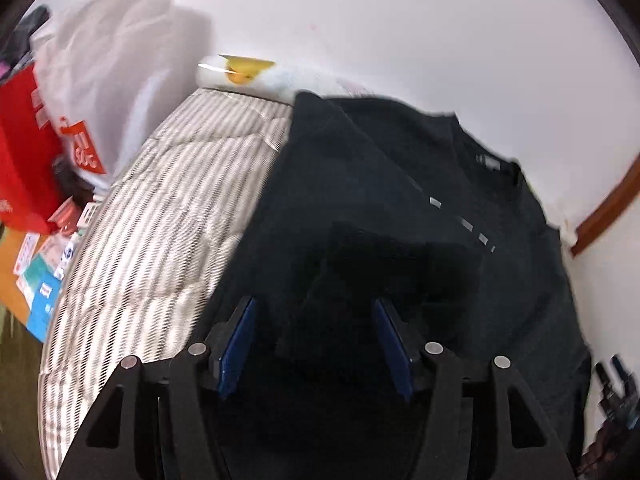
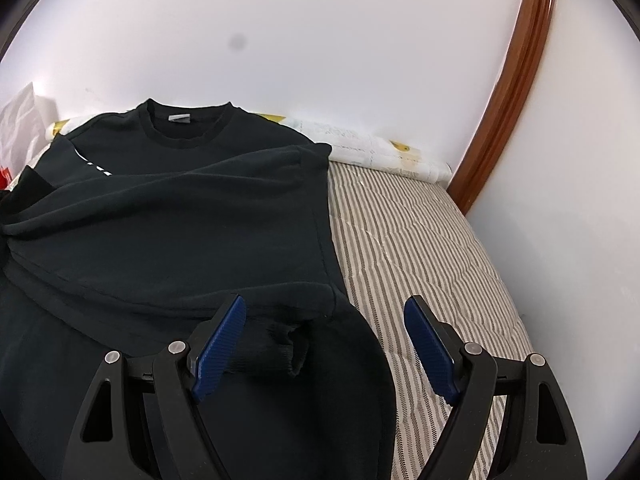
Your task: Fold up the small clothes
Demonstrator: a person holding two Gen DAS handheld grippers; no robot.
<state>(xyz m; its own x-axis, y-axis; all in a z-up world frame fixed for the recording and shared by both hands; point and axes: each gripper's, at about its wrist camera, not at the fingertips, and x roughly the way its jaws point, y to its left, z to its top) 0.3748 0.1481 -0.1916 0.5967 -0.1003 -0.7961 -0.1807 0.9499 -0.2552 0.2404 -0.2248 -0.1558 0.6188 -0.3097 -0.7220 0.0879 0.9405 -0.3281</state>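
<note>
Item: black sweatshirt (image 2: pixel 168 216), flat on my striped mattress (image 2: pixel 420 248), collar at twelve o'clock. My left gripper (image 1: pixel 314 304): released, empty, over dark cloth. My right gripper (image 2: pixel 325 312): released, cuff (image 2: pixel 276 344) beneath, ungrasped.

Right gripper (image 2: pixel 324 312) jaws wide, nothing clamped. Black sweatshirt (image 2: pixel 160 208) flat on striped mattress (image 2: pixel 420 248), collar at 12, sleeve cuff (image 2: pixel 280 348) between blue pads (image 2: pixel 430 344).
</note>
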